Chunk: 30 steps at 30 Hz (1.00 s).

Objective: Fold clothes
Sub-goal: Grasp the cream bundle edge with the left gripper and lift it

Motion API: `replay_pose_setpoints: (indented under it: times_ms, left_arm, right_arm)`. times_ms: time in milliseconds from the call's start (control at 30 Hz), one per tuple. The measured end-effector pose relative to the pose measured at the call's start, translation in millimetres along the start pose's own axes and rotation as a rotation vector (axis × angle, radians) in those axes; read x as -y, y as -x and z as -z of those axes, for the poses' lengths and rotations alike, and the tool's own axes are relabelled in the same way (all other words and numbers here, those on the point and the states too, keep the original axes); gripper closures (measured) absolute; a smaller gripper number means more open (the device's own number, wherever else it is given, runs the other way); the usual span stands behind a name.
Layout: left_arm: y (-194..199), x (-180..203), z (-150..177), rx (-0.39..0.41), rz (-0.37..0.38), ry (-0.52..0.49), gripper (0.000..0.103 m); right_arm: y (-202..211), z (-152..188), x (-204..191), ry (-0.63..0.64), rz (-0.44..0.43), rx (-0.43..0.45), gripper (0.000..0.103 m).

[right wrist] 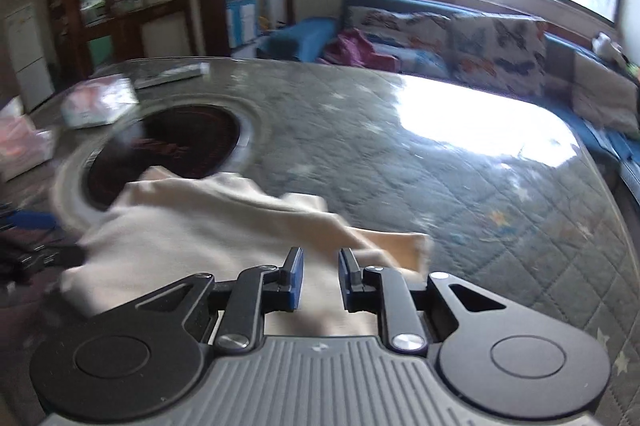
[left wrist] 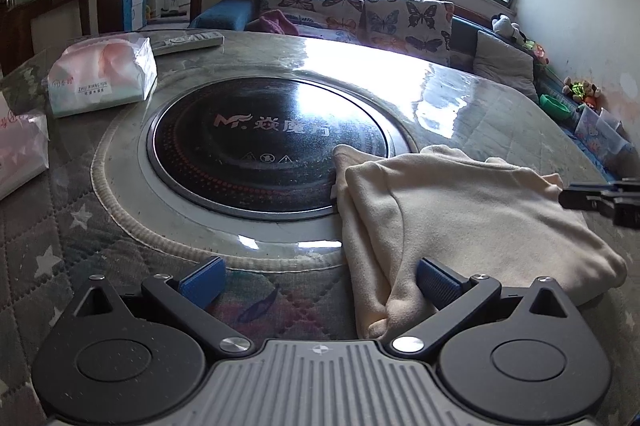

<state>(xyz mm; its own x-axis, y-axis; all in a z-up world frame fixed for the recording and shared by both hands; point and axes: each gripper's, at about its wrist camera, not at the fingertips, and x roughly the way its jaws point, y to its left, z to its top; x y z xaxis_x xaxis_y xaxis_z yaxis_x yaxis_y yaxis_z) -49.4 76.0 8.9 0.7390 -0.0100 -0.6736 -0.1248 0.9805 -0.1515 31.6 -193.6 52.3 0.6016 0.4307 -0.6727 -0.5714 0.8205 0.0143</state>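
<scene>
Currently: cream garment (left wrist: 460, 222), folded in layers, on quilted table (left wrist: 500, 114), far corner over black round hob (left wrist: 260, 154). Lies right of left gripper (left wrist: 320, 282), jaws wide, nothing held. Right gripper (right wrist: 320, 280) directly over cloth, jaws narrow w/ gap, nearer.

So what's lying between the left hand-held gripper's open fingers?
Bare quilted table cover; the cream garment only meets its right finger, per the left wrist view.
</scene>
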Motion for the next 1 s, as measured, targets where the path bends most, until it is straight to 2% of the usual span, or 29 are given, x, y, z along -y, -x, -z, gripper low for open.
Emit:
replay_pose_setpoints:
  times_ms: [167,433,500,800,867,1000]
  left_arm:
    - [4,-3,-3,0.005,-0.008,0.017,0.0]
    - [6,-11,-8,0.002,-0.03,0.045,0.0]
    - [7,-14,-8,0.003,-0.033,0.056,0.0]
    - [8,-28,-16,-0.012,0.012,0.172,0.0]
    - [8,-30,-20,-0.02,0.041,0.21,0.0]
    - [7,-32,-25,-0.041,0.109,0.3,0.0]
  right_arm:
    - [7,2,-50,0.134,-0.102,-0.01,0.083]
    - [1,17,-133,0.415,-0.224,-0.059,0.077]
    - [-2,21,-148,0.457,-0.234,-0.063,0.07]
    - [-13,25,-170,0.542,-0.188,-0.051,0.069]
    - [-13,26,-170,0.555,-0.17,-0.04,0.079]
    - [-9,23,-167,0.536,-0.172,-0.013,0.087]
